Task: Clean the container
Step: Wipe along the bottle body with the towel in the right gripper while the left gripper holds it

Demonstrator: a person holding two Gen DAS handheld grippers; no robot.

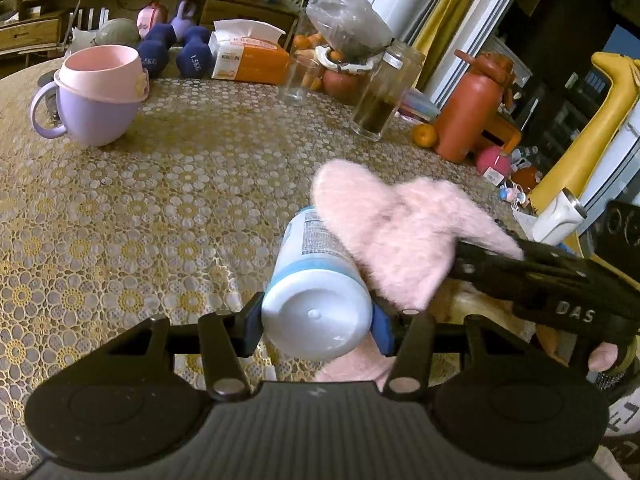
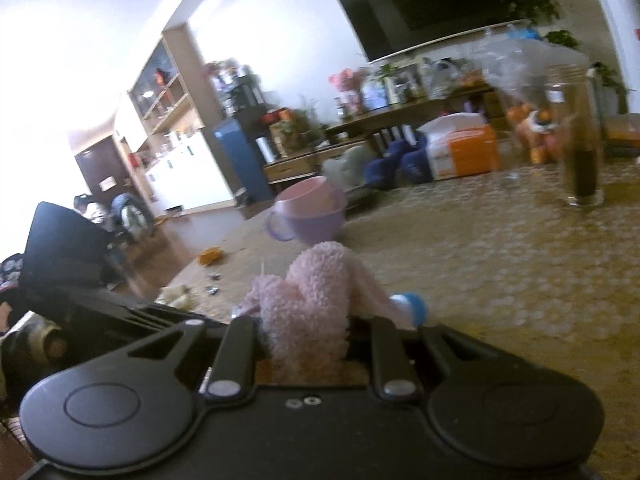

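left claw [image 1: 318, 320] pinching white bottle [image 1: 316, 280] on its side; right claw [image 2: 306, 336] clamped on pink cloth [image 1: 400, 236]. rub cloth along bottle wall, grip steady.

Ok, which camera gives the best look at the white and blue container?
The left wrist view: the white and blue container fills the centre, base toward the camera, clamped in the left tool, with the pink cloth against its side. The right wrist view shows only a blue-white sliver behind the cloth.
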